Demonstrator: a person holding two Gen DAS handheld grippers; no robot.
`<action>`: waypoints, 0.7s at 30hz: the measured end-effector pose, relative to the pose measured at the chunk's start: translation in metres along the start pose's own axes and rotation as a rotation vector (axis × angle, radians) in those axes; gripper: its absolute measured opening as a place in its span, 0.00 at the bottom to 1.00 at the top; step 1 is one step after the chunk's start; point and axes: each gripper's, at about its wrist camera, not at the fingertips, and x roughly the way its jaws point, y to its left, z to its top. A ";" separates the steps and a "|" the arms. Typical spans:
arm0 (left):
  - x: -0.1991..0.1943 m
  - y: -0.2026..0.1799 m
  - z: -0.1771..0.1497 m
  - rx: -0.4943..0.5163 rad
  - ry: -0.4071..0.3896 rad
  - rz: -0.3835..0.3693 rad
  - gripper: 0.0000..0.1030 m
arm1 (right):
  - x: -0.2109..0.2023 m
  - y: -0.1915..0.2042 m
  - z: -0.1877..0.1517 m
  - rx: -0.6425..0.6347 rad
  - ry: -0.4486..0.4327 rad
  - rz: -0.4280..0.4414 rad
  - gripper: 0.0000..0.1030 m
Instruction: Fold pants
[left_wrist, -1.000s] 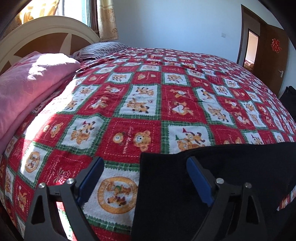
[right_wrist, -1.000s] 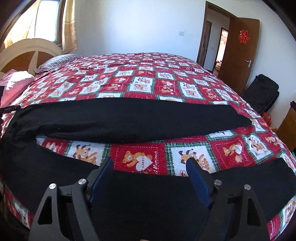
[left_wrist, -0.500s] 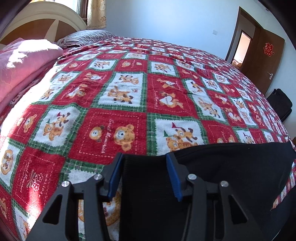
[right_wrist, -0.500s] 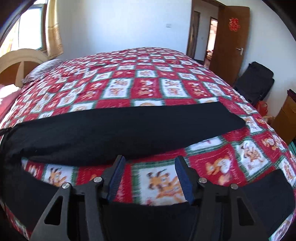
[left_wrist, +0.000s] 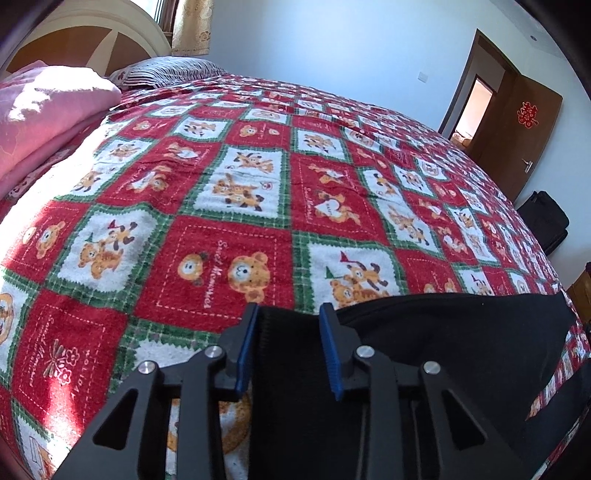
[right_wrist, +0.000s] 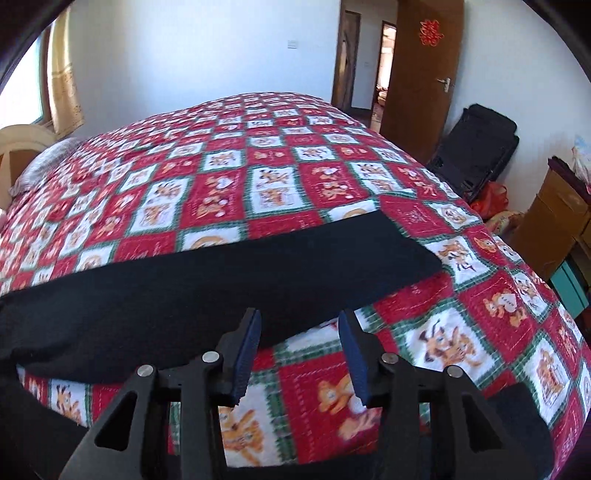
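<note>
Black pants (left_wrist: 443, 350) lie on a red, white and green bear-pattern bedspread (left_wrist: 258, 177). In the left wrist view the left gripper (left_wrist: 288, 310) sits at the pants' ribbed waistband corner. Its jaws are closing with that corner between the blue pads, the left pad at the cloth's edge and the right one over the cloth. In the right wrist view one leg (right_wrist: 221, 280) stretches across the bed to a cuff at the right. The other leg's end (right_wrist: 517, 417) lies at the near edge. The right gripper (right_wrist: 299, 315) hovers at the far leg's lower edge, its jaws closing and not pressing on anything.
A pink quilt (left_wrist: 44, 110) and a striped pillow (left_wrist: 166, 72) lie by the headboard (left_wrist: 85, 40) at the left. Beyond the bed's right side are a brown door (right_wrist: 424, 74), a black bag (right_wrist: 476, 147) and cardboard boxes (right_wrist: 557, 218).
Both grippers' jaws have narrowed. The left one closed in around the waistband corner. The right one swept to the right along the pants, from the near leg up to the far leg's edge.
</note>
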 end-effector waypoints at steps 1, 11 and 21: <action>0.001 -0.001 0.000 0.007 0.002 -0.006 0.34 | 0.002 -0.007 0.005 0.021 0.000 -0.006 0.45; 0.003 -0.005 -0.001 0.031 0.008 0.008 0.32 | 0.049 -0.087 0.063 0.164 0.059 -0.042 0.62; 0.009 -0.017 0.001 0.097 0.037 0.074 0.44 | 0.119 -0.100 0.098 0.115 0.095 -0.073 0.68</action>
